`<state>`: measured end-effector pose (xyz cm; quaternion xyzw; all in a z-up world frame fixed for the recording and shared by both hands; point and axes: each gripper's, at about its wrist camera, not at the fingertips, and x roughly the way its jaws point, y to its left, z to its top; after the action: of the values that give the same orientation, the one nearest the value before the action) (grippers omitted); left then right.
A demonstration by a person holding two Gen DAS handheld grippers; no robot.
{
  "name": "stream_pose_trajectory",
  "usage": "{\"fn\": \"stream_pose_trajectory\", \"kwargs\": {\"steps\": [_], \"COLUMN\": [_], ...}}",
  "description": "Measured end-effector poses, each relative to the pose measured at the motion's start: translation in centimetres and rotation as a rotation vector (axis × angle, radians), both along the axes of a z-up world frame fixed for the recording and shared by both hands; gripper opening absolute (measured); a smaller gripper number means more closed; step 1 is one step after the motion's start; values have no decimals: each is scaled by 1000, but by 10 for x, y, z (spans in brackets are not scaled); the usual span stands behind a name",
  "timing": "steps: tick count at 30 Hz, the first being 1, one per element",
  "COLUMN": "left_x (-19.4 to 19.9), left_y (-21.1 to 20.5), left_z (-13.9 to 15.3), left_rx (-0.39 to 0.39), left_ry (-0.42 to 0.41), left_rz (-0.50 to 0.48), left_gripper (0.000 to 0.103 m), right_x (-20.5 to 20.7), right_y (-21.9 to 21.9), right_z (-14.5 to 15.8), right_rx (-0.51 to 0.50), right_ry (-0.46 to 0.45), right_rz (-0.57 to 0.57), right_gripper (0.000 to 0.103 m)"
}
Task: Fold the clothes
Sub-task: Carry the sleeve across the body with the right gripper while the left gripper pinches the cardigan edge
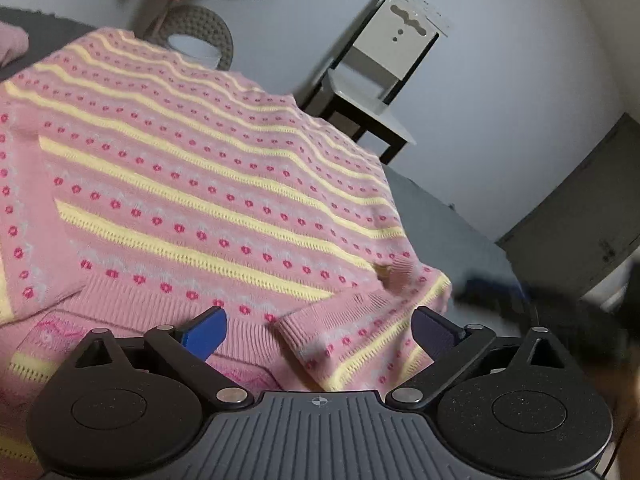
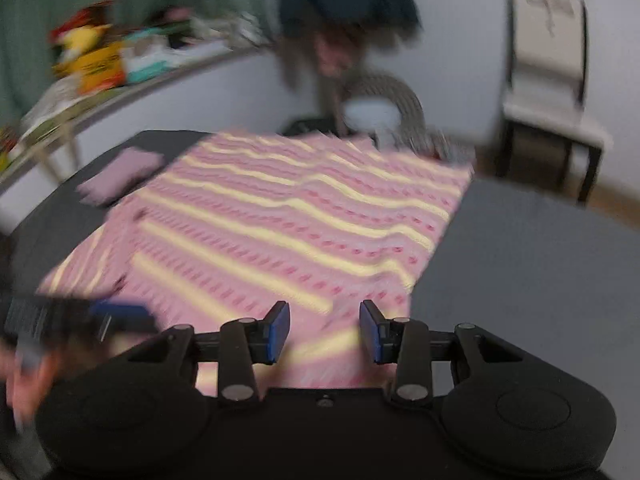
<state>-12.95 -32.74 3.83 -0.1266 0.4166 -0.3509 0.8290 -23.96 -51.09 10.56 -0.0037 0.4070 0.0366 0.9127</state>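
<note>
- The pink striped sweater (image 1: 208, 184) lies spread on the dark grey bed (image 2: 520, 248).
- Left gripper (image 1: 320, 332): jaws wide apart over a folded sleeve cuff (image 1: 352, 336).
- Right gripper (image 2: 324, 332): jaws apart, holding nothing, above the sweater's near edge.

My left wrist camera sat low behind my left gripper (image 1: 318, 330), looking forward along its spread fingers and tilted sideways, so the room leaned. It was very close to the pink striped sweater (image 1: 192, 168), which filled most of the view. My right wrist camera sat behind my right gripper (image 2: 324, 330), a little higher and farther back, facing across the grey bed (image 2: 520, 248) toward the wall; its picture was blurred. Both views shared the sweater (image 2: 280, 224), the woven chair (image 1: 208, 24) (image 2: 404, 96) past its far edge, and the white-seated chair (image 1: 384, 76) (image 2: 552, 80) against the wall.
</note>
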Motion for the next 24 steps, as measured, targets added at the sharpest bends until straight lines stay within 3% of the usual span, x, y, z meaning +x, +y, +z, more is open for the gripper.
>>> {"fn": "stream_pose_trajectory", "kwargs": {"steps": [3, 7, 8, 9, 11, 12, 13, 15, 19, 21, 24], "left_x": [-3, -5, -4, -3, -2, -1, -1, -1, -4, -8, -11], "left_y": [-5, -1, -3, -5, -8, -10, -9, -7, 0, 2, 3], "left_z": [-1, 0, -2, -4, -8, -10, -11, -14, -18, -20, -22], "left_rx": [50, 52, 53, 59, 69, 76, 78, 74, 44, 50, 65], "left_ry": [-28, -47, -46, -41, -29, -27, -27, -24, -21, -41, -56], "left_rz": [1, -30, -38, -44, -51, -50, -45, -28, 3, 10, 31], "left_gripper": [74, 66, 57, 48, 30, 23, 19, 4, 3, 3, 3], "right_x": [26, 61, 70, 79, 96, 105, 107, 94, 69, 73, 78], "right_y": [-10, -24, -27, -31, -37, -41, -43, -46, -64, -73, -78], "right_z": [-4, -9, -10, -12, -14, -15, -14, -5, 2, -11, -31], "right_rx": [23, 55, 62, 70, 86, 93, 106, 150, 337, 369, 309], "right_ry": [72, 168, 192, 216, 264, 289, 281, 179, -85, -69, 2], "right_rz": [8, 18, 21, 24, 29, 31, 36, 49, 45, -62, -175], "right_gripper": [38, 38, 33, 19, 8, 8, 7, 7, 7, 13, 24]}}
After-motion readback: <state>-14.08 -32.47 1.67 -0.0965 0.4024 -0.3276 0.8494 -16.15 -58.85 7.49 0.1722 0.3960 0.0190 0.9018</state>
